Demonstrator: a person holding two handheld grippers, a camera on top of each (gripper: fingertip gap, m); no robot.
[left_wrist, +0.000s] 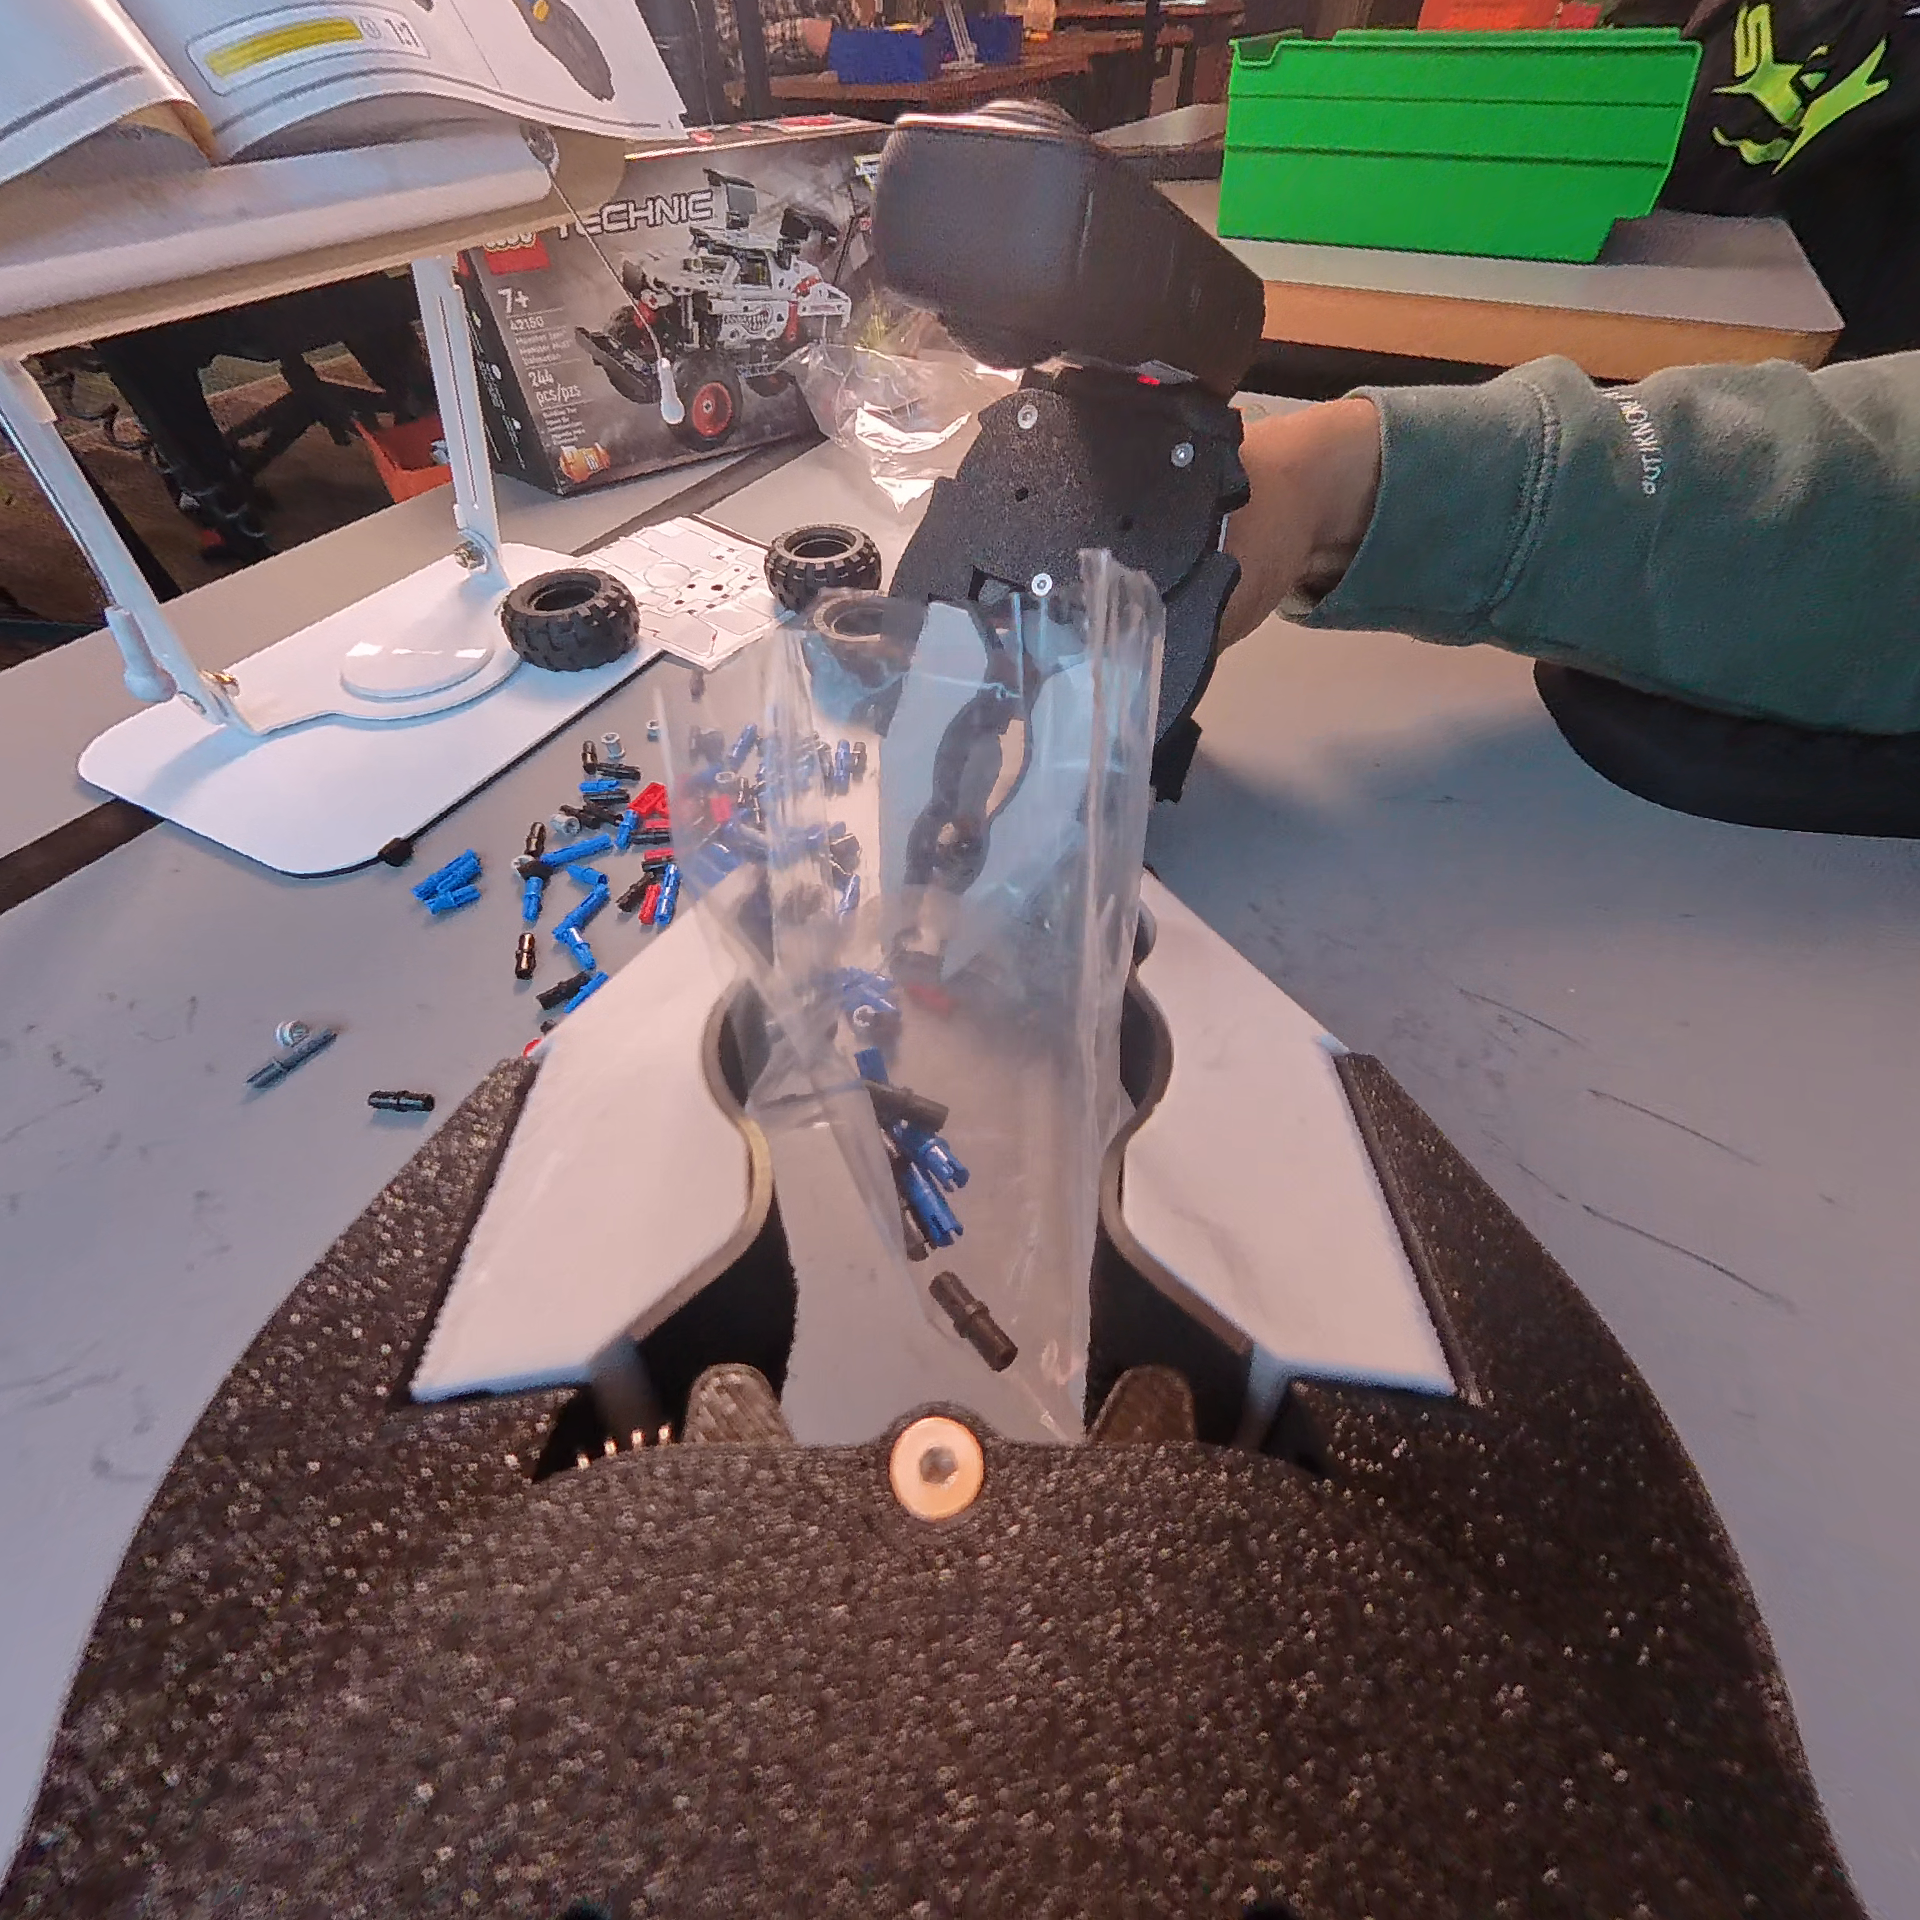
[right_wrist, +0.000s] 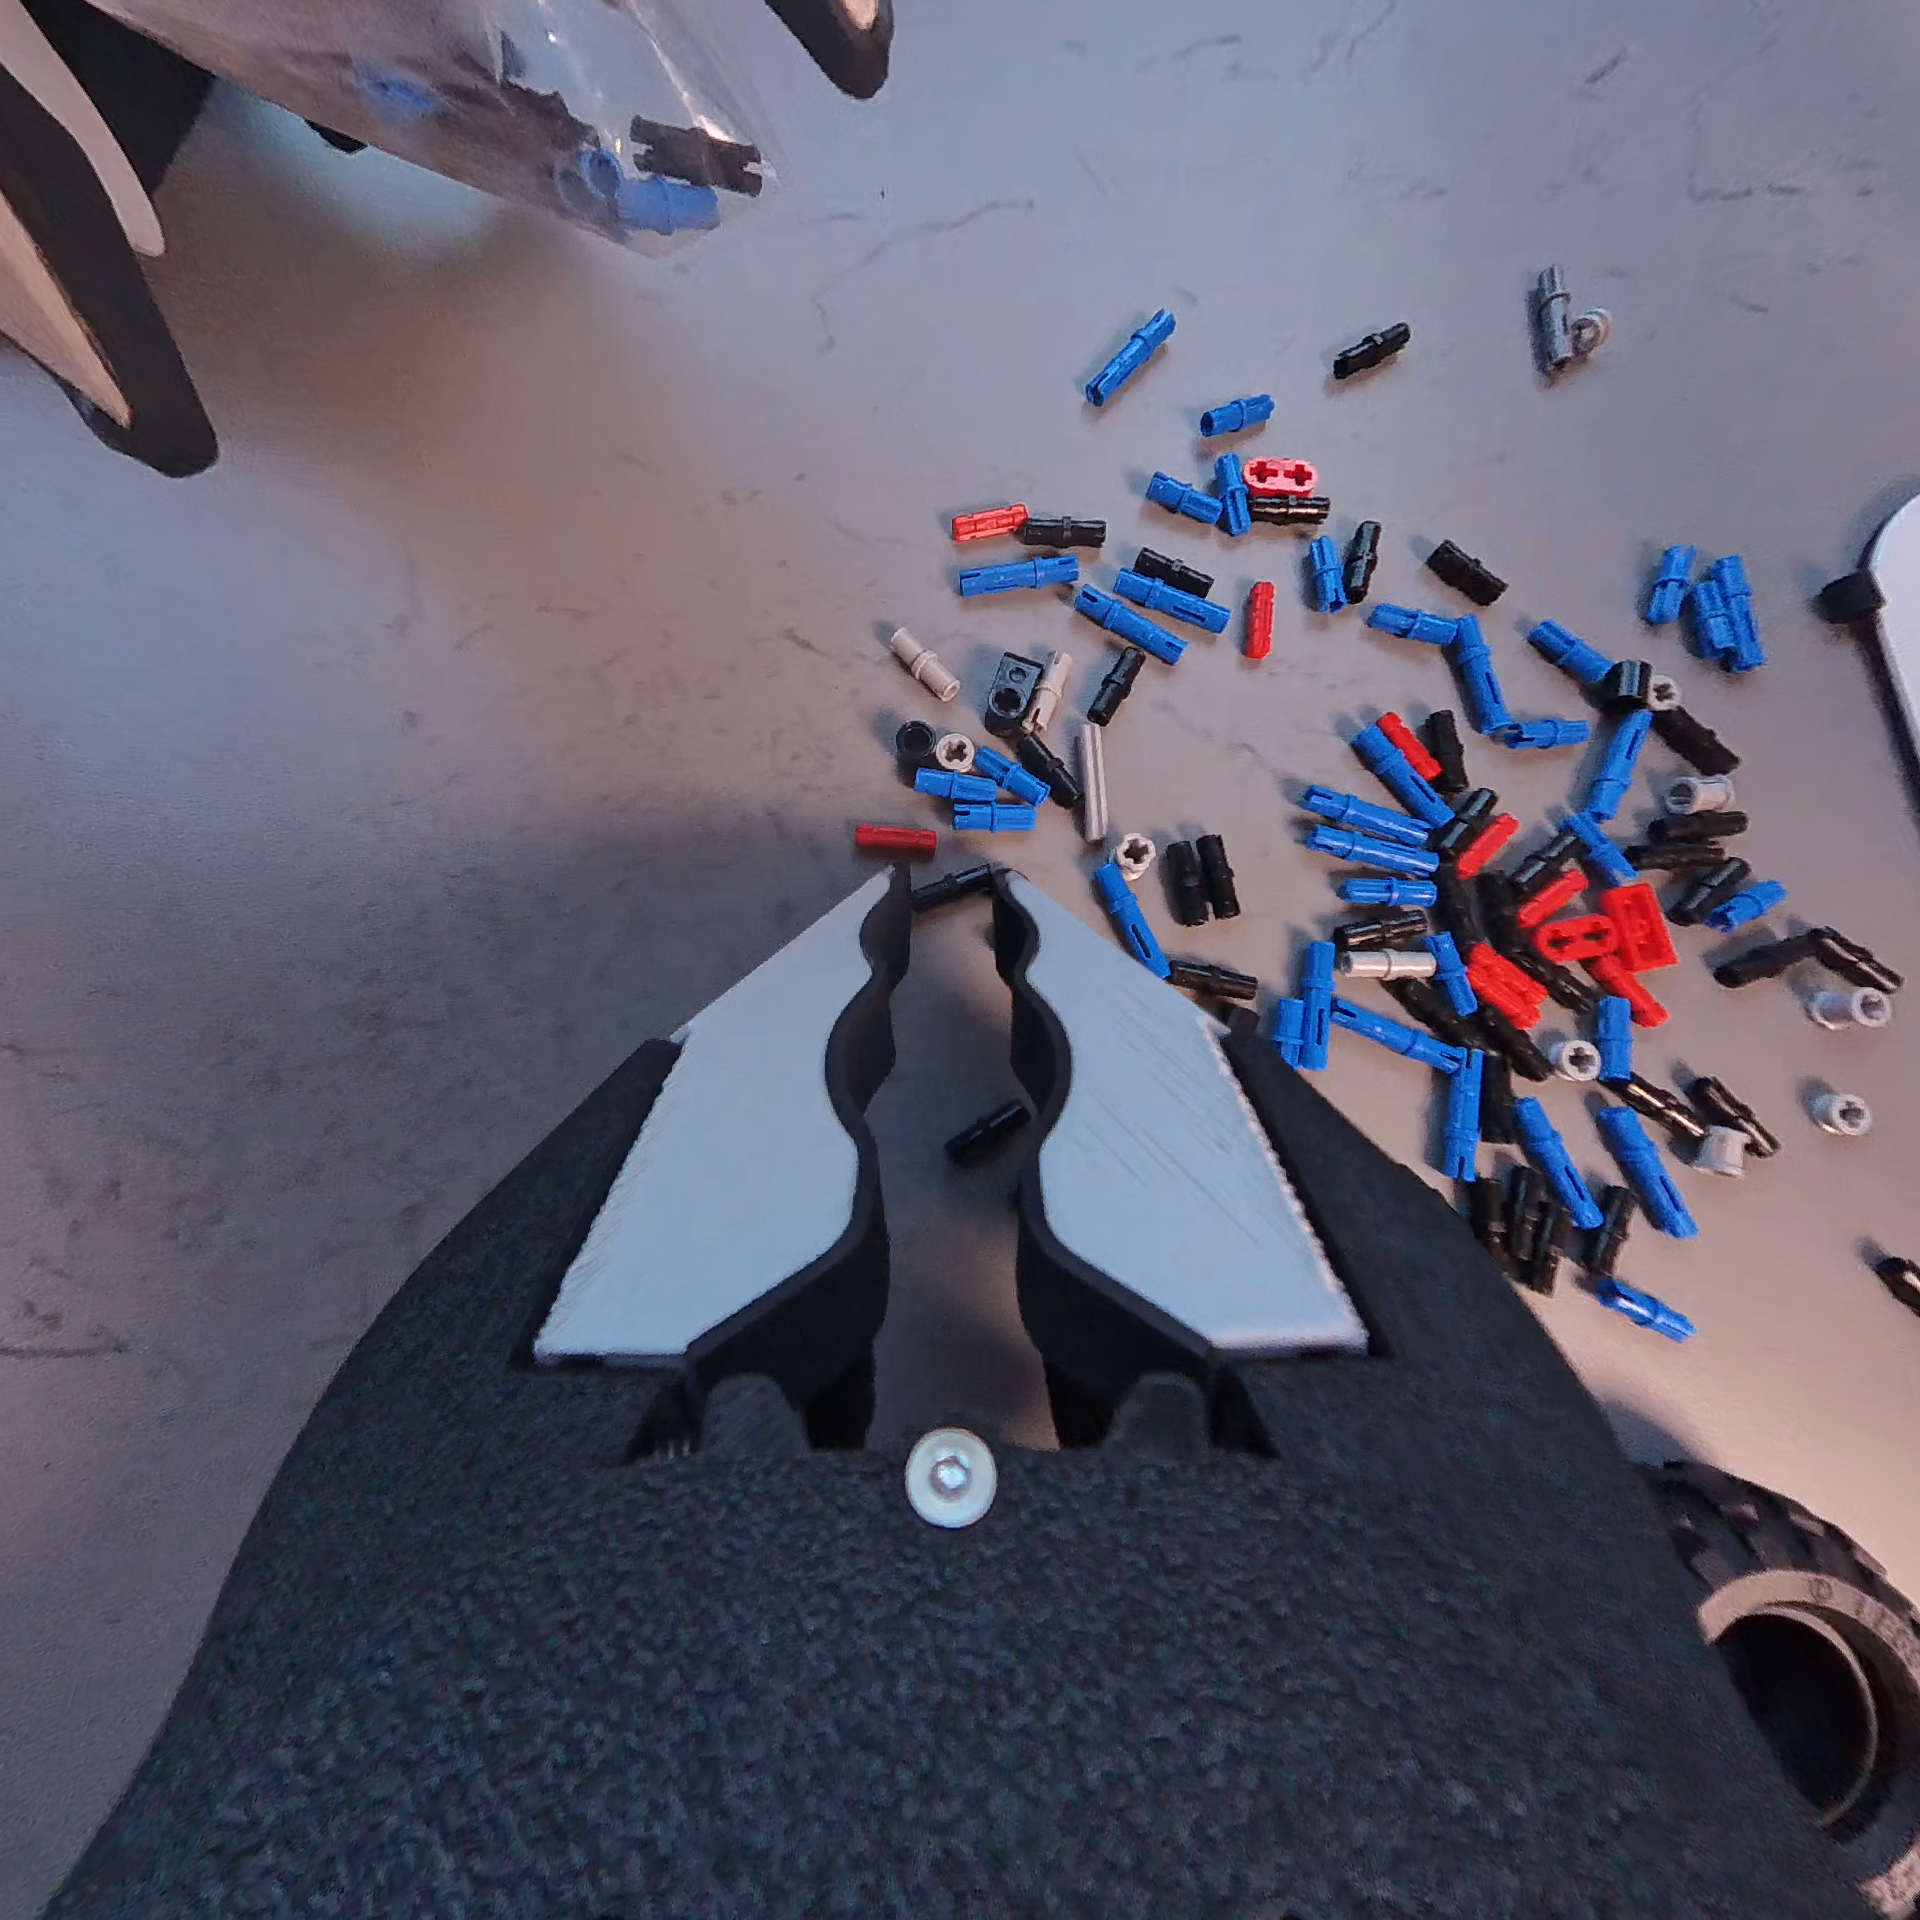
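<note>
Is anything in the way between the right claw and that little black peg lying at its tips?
Nothing visible: the right claw is open and the black peg lies on the table between its tips.

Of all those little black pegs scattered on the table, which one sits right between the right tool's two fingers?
The lone black peg lying on the grey table in the gap between the right tool's fingers, well back from the tips. The others lie beyond or beside them.

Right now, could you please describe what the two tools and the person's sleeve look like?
Both the left tool and the right tool have a speckled black textured body, a silver screw, and pale grey tapered fingers with wavy black inner edges. The sleeve is grey-green.
</note>
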